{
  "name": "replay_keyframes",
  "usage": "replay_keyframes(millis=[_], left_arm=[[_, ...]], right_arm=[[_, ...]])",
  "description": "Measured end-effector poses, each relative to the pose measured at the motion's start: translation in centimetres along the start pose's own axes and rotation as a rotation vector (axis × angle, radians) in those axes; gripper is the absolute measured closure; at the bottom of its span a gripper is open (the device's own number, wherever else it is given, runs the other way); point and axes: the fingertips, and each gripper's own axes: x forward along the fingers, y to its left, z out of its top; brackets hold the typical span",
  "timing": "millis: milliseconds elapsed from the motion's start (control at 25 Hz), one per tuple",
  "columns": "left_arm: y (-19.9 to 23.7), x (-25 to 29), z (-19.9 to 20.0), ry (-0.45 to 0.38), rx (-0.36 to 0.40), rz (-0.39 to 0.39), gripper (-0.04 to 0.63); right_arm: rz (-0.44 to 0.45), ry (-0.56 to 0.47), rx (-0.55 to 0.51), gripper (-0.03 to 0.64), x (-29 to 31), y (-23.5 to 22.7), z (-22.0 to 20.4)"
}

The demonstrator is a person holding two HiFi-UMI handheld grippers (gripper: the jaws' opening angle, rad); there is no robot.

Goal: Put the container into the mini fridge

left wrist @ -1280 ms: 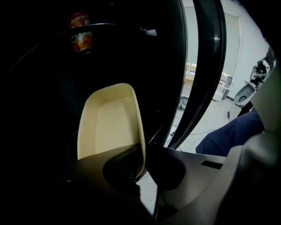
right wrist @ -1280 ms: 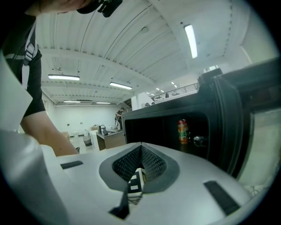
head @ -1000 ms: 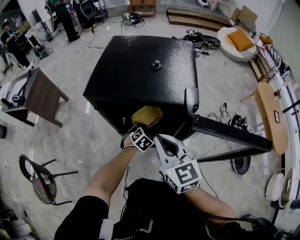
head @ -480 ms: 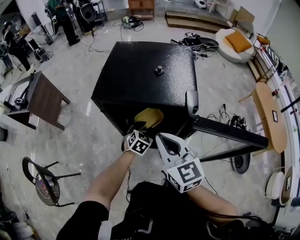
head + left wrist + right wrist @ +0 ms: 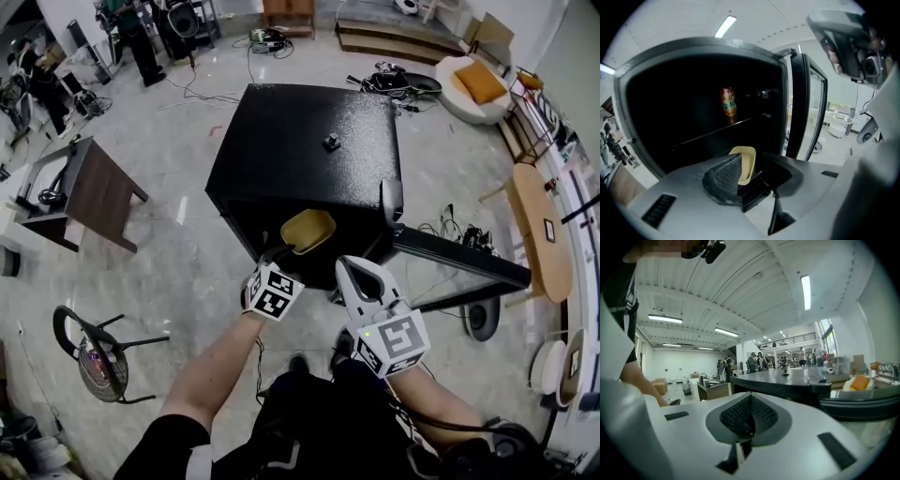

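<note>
The black mini fridge point(image 5: 309, 141) stands with its door point(image 5: 459, 267) swung open to the right. A yellow container point(image 5: 307, 231) sits at the mouth of the dark compartment, low down. My left gripper point(image 5: 281, 255) is just in front of it. In the left gripper view the container point(image 5: 746, 161) lies between the spread jaws of the left gripper point(image 5: 752, 177), and the pads do not press on it. My right gripper point(image 5: 353, 269) hovers beside the door hinge, shut and empty, with its pads together in the right gripper view point(image 5: 749, 417).
A red can point(image 5: 728, 104) stands on the fridge's upper shelf. A small dark object point(image 5: 331, 142) lies on the fridge top. A brown table point(image 5: 89, 192) and a chair point(image 5: 94, 356) are to the left. A round wooden table point(image 5: 544, 234) and floor cables point(image 5: 464, 239) are to the right.
The left jaws have opened and let go of the yellow container, and the left gripper has drawn back a little. The right gripper shifted slightly down and right.
</note>
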Motion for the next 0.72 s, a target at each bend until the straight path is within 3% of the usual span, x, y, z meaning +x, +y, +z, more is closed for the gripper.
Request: replay_keyframes(millis=[400,520,720], left_arm=[[0.6,-5.4,-1.0,-0.058,-0.116,0.039,0.519],[0.8,-4.2,-2.9,-0.043,-0.135,0.075,0.577],[0.4,-0.2,-5.9,-0.053,-0.202,0.094,0.586]], right_arm=[[-0.047,-0.013,-0.007,0.604,-2.2,1.1,0.6],[-0.058,-0.007,-0.018,0.604,-3.2,1.4,0.3],[-0.129,0.026,0.016,0.604,-5.9,-0.4,-1.3]])
